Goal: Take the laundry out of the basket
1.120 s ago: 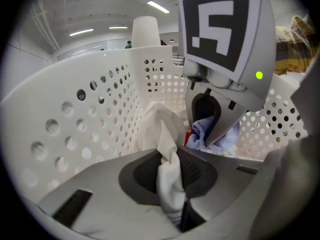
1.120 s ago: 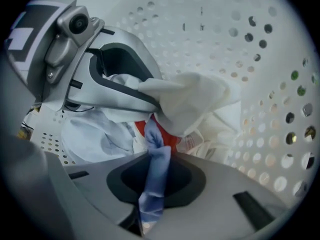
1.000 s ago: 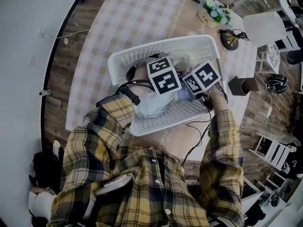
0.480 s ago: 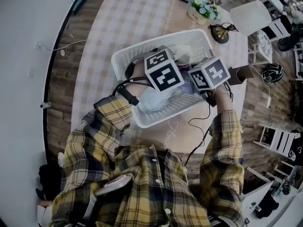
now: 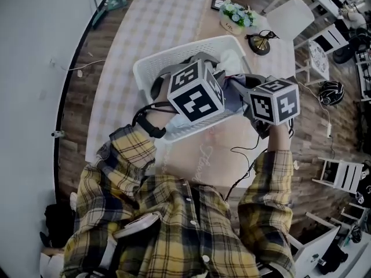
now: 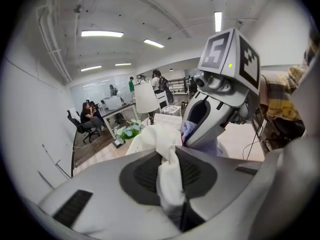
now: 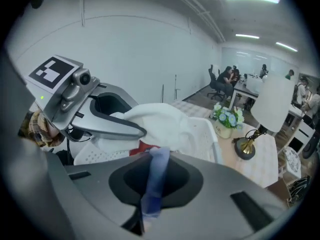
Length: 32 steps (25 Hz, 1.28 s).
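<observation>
- Checked table carries the white basket.
- Your left gripper has its jaws nearly closed, pinching a white cloth.
- Your right gripper clamps a blue cloth likewise, jaws nearly together.
- Both cloths hang above the basket.

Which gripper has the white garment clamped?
The left gripper: white cloth runs between its shut jaws. The right gripper clamps a blue piece instead.
</observation>
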### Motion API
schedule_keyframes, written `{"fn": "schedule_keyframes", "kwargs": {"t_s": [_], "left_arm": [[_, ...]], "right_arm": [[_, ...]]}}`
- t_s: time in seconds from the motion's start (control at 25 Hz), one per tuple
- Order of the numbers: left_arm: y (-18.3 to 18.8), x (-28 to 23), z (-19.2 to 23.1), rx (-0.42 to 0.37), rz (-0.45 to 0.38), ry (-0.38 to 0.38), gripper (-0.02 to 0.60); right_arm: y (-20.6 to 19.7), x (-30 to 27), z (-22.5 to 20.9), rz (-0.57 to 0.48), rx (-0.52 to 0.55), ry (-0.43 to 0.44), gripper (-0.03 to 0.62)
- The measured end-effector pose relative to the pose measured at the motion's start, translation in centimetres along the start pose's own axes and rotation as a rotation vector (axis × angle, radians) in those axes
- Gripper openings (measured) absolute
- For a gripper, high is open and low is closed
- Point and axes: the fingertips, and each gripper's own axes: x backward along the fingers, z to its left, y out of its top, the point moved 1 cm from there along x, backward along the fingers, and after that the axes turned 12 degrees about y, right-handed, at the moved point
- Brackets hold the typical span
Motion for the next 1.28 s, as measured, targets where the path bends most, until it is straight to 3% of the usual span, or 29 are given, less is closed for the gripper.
{"fn": "schedule_keyframes", "kwargs": {"t_s": [0.24,0.6,1.28], "left_arm": [[6.1,2.9,-3.6,-0.012,-0.093,0.036,0.067],[15.4,5.1,-11.8,-0.085,-0.223,0.029,0.061],[29.2,5.0,-28.5,-0.177,-0.395,-0.083,0.061]], "right_arm": [[-0.3,6.9,1.3,-0.154,0.028,-0.012,0.044],[-3.3,17.7,2.0,-0.321,0.057,-0.061,0.044],[-14.2,36.7,0.5,-0.460,0.050,-0.242,0.044]]}}
